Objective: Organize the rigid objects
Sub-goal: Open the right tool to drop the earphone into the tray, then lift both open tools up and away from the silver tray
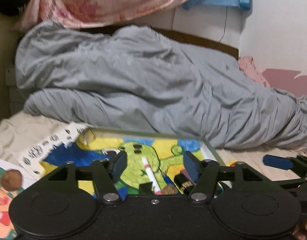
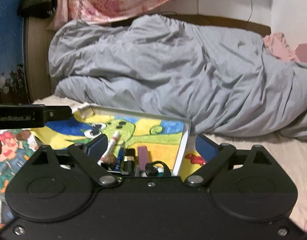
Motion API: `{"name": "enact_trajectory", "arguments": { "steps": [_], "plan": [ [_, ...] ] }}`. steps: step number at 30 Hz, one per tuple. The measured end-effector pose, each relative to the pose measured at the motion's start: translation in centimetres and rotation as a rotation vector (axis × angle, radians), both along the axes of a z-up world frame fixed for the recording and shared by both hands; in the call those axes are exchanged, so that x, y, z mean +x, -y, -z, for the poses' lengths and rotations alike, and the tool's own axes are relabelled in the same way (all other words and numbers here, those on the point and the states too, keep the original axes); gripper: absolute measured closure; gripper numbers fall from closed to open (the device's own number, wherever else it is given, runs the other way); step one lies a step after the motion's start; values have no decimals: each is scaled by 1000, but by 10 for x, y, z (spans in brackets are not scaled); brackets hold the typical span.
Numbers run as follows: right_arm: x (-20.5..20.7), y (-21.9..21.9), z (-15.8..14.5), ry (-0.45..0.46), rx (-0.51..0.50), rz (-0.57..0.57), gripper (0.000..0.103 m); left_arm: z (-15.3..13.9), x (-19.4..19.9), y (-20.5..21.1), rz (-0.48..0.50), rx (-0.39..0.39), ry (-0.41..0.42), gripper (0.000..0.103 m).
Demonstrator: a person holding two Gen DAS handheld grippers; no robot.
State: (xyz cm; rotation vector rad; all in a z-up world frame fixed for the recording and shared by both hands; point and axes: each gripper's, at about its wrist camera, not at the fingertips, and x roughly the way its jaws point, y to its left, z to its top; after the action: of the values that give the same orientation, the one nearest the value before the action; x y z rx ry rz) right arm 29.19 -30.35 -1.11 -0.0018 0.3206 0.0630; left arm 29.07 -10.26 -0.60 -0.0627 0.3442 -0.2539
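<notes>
A: Both tools are up over the shallow white box (image 2: 185, 138) on the bed. Left gripper (image 1: 153, 163) has its jaws apart, nothing pinched. Right gripper (image 2: 153, 146) is spread wider still, also empty.

B: And the rigid bits?

A: Piled at the box's near end on a bright crayon drawing (image 2: 121, 132): a white-and-pink marker (image 2: 110, 147) lying slantwise, a blue pen (image 2: 119, 159), a black-and-gold tube (image 2: 130, 159), a flat mauve bar (image 2: 143, 155), a rough brown walnut (image 1: 170, 190). Another walnut (image 1: 11, 179) sits outside, left, on printed paper.

B: Room to move?

A: Tight at the back. A crumpled grey duvet (image 1: 133, 76) presses right up against the far rim. Right of the box there's open, ribbed cream bedsheet (image 2: 263, 140).
</notes>
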Motion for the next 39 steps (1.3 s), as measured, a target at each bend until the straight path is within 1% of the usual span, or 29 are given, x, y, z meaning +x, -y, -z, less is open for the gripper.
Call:
{"name": "enact_trajectory", "arguments": {
  "steps": [1,4,5,7,9,12,15,20,25,29,31,39],
  "plan": [
    [-6,0,-4,16,-3,1,1,-5,-6,-3,-6,-2,14,30],
    [-20,-2,-16,56,-10,1,1,-16,-22,-13,-27,-22,42,22],
    [-25,-2,-19,68,-4,7,1,-20,-28,-17,-34,-29,50,18],
    [-36,-1,-23,92,19,16,1,-26,-40,-23,-51,-31,72,12],
    [-48,0,-26,118,36,30,1,-32,-52,-29,-65,-31,90,5],
    [-67,1,-27,148,67,46,1,-38,-71,-38,-98,-35,111,1],
    [-87,1,-29,179,90,64,1,-41,-91,-48,-139,-55,127,1],
    [-121,1,-29,218,100,92,0,-41,-124,-58,-179,-38,140,1],
    [-149,1,-24,211,111,110,0,-38,-155,-59,-179,16,155,1],
    [-170,2,-20,194,120,129,0,-32,-178,-58,-204,23,150,1],
    [-178,3,-18,182,130,138,0,-30,-189,-58,-211,27,164,1],
    [-209,-1,-17,167,126,147,0,-29,-225,-54,-157,78,191,1]
  ]
}}
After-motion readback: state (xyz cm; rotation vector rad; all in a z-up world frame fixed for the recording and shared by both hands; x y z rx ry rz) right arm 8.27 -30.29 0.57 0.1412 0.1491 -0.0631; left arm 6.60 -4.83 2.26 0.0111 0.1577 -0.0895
